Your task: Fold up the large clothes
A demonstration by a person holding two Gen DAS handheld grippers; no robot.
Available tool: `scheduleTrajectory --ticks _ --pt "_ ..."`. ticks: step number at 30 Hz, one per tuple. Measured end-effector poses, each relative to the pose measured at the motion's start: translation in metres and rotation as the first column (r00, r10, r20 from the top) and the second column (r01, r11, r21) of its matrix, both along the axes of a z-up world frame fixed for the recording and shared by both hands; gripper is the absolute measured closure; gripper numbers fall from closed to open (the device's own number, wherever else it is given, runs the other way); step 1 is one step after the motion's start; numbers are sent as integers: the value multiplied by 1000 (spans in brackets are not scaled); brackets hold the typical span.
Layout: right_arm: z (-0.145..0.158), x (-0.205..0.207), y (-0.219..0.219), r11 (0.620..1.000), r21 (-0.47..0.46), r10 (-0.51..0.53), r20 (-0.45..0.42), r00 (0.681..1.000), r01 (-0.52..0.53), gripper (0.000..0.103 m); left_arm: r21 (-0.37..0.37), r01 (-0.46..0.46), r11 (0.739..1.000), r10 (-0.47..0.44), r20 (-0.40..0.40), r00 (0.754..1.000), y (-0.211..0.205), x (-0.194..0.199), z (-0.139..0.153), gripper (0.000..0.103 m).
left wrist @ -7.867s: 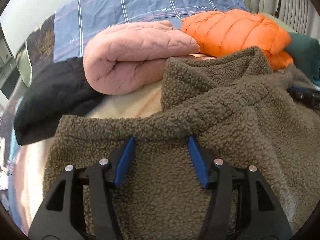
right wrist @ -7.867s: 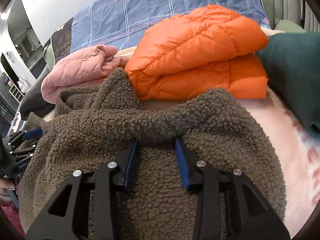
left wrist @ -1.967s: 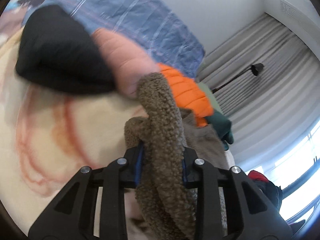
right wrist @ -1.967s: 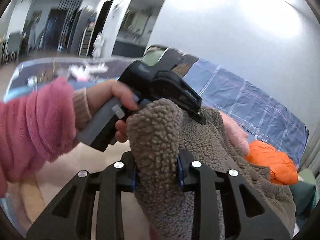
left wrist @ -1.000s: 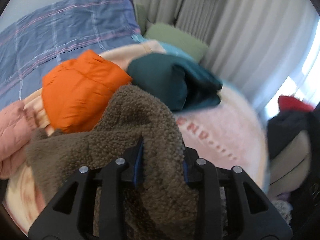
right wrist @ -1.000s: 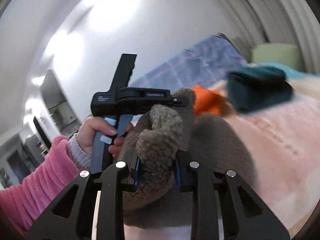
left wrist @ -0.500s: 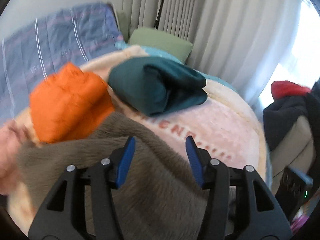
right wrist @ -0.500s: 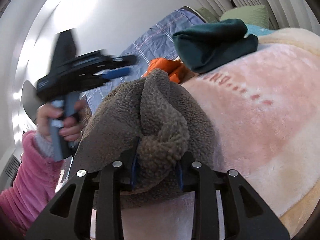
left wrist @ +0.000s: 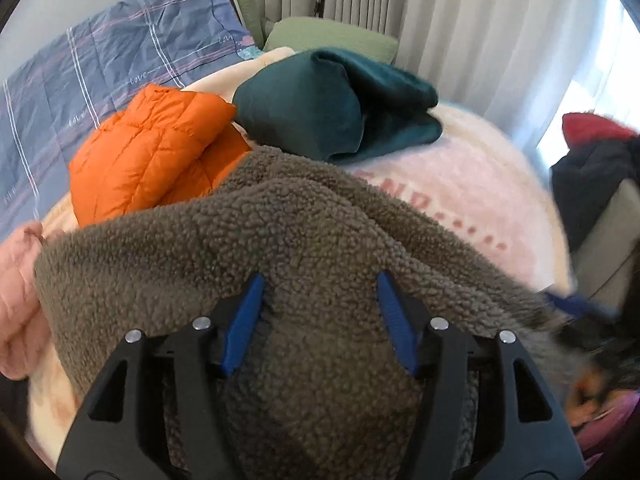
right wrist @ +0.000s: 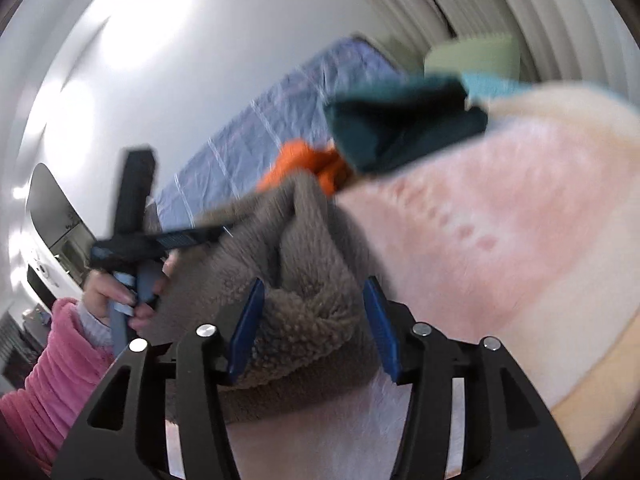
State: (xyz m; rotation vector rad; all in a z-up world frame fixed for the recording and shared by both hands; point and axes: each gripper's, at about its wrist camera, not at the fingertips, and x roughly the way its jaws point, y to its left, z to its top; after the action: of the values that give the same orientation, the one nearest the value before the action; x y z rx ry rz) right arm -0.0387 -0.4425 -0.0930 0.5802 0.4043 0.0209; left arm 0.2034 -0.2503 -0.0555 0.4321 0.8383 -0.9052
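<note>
Both grippers have just been opening. The left gripper (left wrist: 320,320) stands wide apart over the brown fleece jacket (left wrist: 280,248), which lies on the pink blanket (left wrist: 460,184). The right gripper (right wrist: 312,328) is apart too (a fleece fold sits loosely between its blue pads).

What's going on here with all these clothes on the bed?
A person is folding a brown fleece jacket on a pink blanket, holding tongs in each hand. Both the left tongs and the right tongs have just been opening, letting go of the fleece, which lies between their blue pads. Behind it sit a folded orange puffer jacket and a teal garment.
</note>
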Motion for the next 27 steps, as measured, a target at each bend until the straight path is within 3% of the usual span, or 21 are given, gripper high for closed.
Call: scheduleTrajectory --ticks 4,6,7,8,12,15,20,24,27 --pt "29 -7 20 992 -50 125 139 982 -119 75 2 -5 1000 5 -37 999 -7 9 -6 43" --pt "31 6 39 980 -101 179 101 979 -169 77 3 -10 1000 10 -54 999 -10 13 -9 42" --pt "24 17 43 981 -115 162 40 986 -157 84 9 -12 1000 12 -54 998 -11 14 -10 42" --pt "5 32 42 987 -104 119 -50 992 -124 85 15 -14 1000 15 -50 999 -13 15 -10 42" --pt "-33 37 22 993 39 112 -66 992 -109 85 75 -19 997 20 -3 1000 -28 7 -21 41" --pt "-31 37 27 995 14 104 -98 990 -103 85 91 -14 996 13 12 1000 -32 5 -23 41" --pt "-25 44 29 991 6 131 -124 984 -131 85 50 -22 998 21 7 1000 -23 4 -19 40" --pt "-22 41 38 988 -76 121 -129 984 -132 85 -11 -31 999 31 34 999 -5 -4 3 41" --pt "-23 44 40 987 -97 113 -137 984 -126 84 -62 -66 996 73 116 991 25 -5 30 55"
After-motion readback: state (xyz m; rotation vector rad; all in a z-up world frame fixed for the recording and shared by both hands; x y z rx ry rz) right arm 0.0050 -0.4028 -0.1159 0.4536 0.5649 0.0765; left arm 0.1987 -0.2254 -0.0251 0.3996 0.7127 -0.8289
